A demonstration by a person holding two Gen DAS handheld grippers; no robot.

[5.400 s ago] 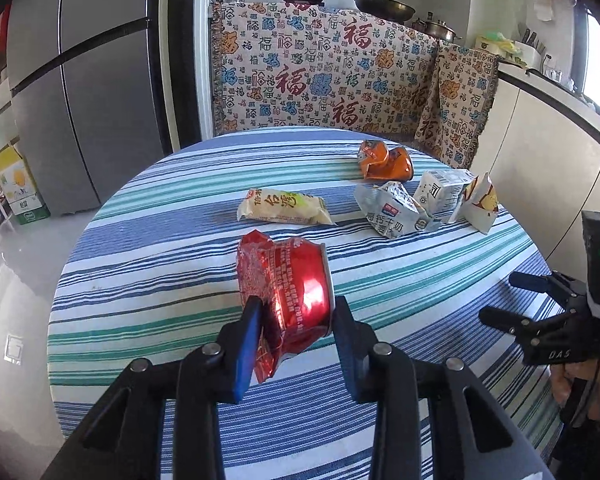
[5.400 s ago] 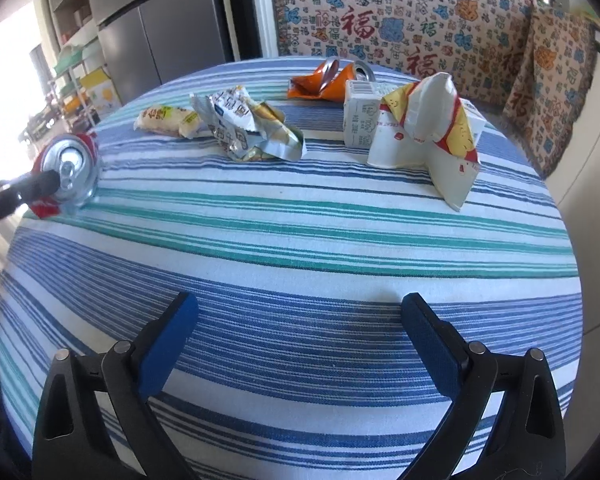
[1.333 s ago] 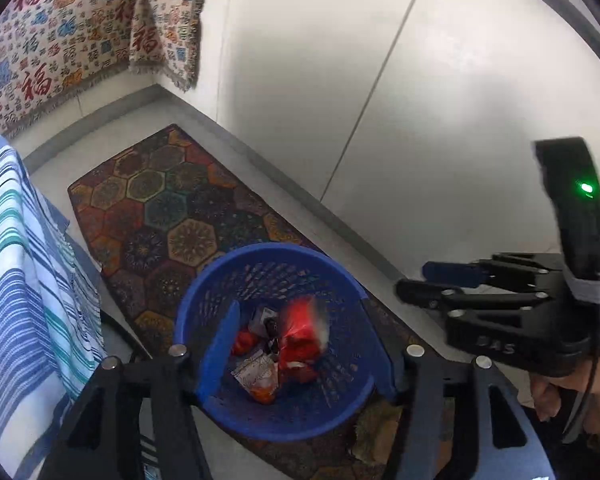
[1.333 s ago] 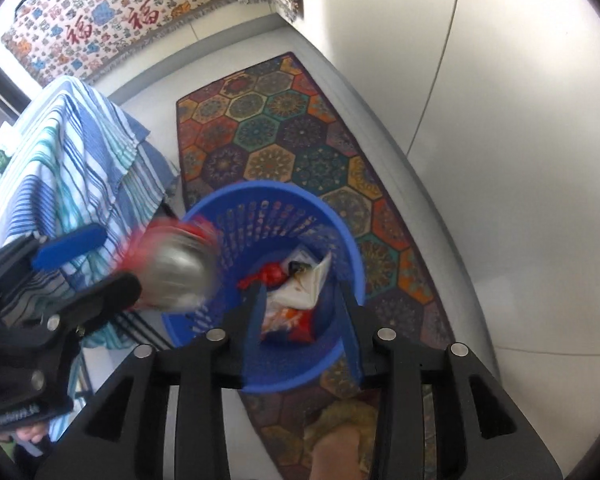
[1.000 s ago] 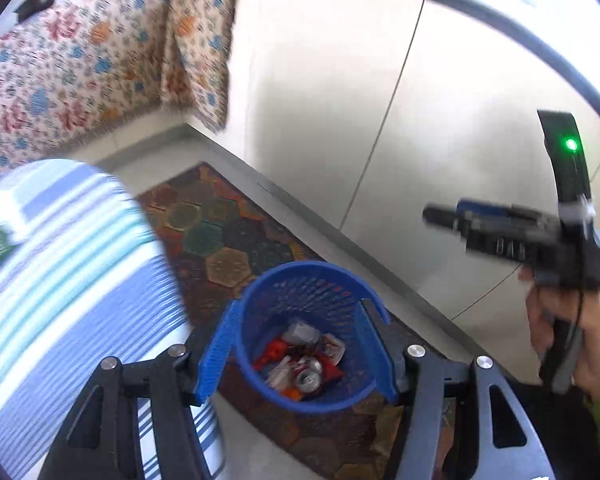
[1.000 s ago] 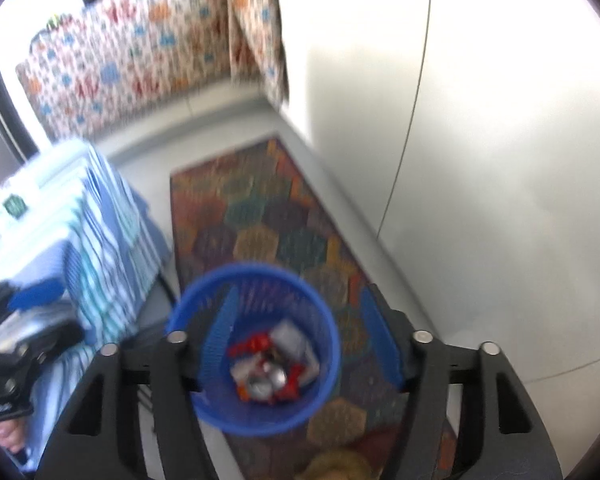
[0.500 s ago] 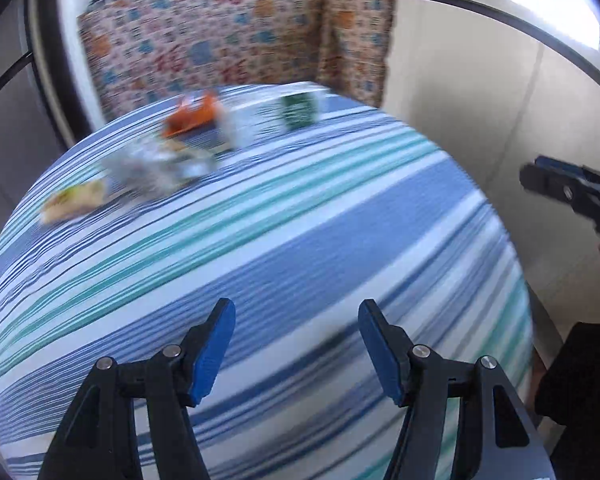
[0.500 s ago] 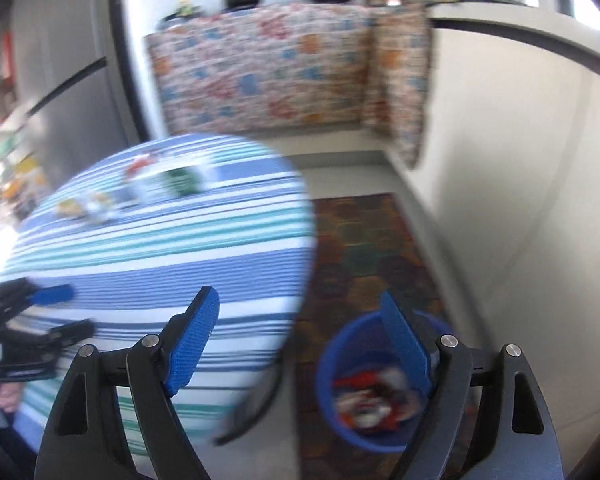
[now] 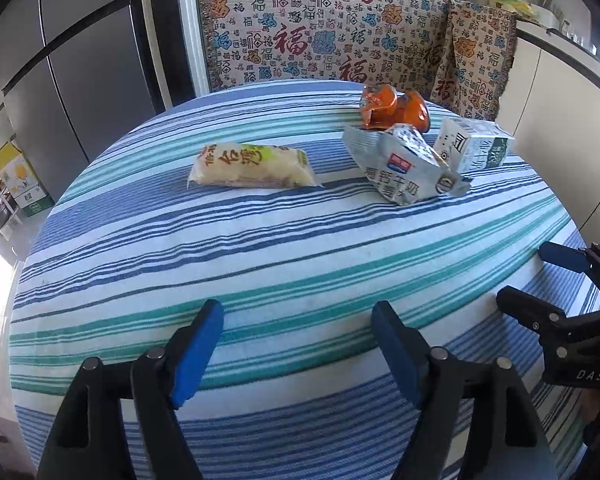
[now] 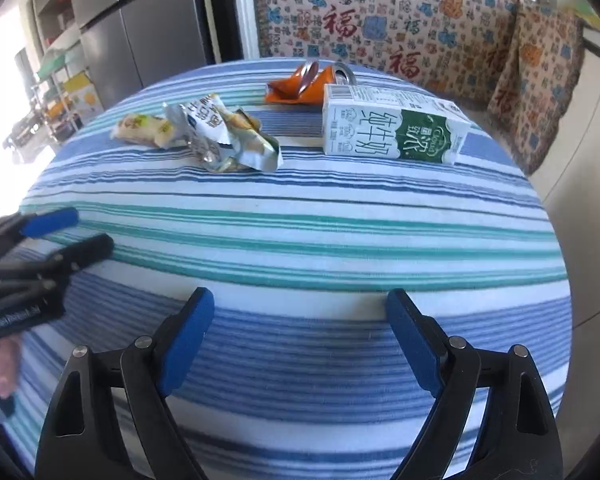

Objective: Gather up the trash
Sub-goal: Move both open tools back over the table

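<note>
Trash lies at the far side of the round striped table (image 9: 260,248): a yellow snack packet (image 9: 252,166), a crumpled silver-blue wrapper (image 9: 404,168), a crushed orange can (image 9: 392,110) and a white-green milk carton (image 9: 476,150). In the right wrist view the carton (image 10: 392,130) lies on its side beside the wrapper (image 10: 224,140), the orange can (image 10: 300,86) and the yellow packet (image 10: 144,128). My left gripper (image 9: 298,354) is open and empty over the near edge. My right gripper (image 10: 300,344) is open and empty too; it also shows at the right in the left wrist view (image 9: 540,280).
A patterned cloth (image 9: 340,36) covers the counter behind the table. A grey fridge (image 9: 72,60) stands at the left, white cabinets (image 9: 572,112) at the right. My left gripper shows at the left edge of the right wrist view (image 10: 60,236).
The red can dropped from my left gripper into the blue basket on the floor. Both grippers then swung back from the basket to the table and are now open over its near edge.
</note>
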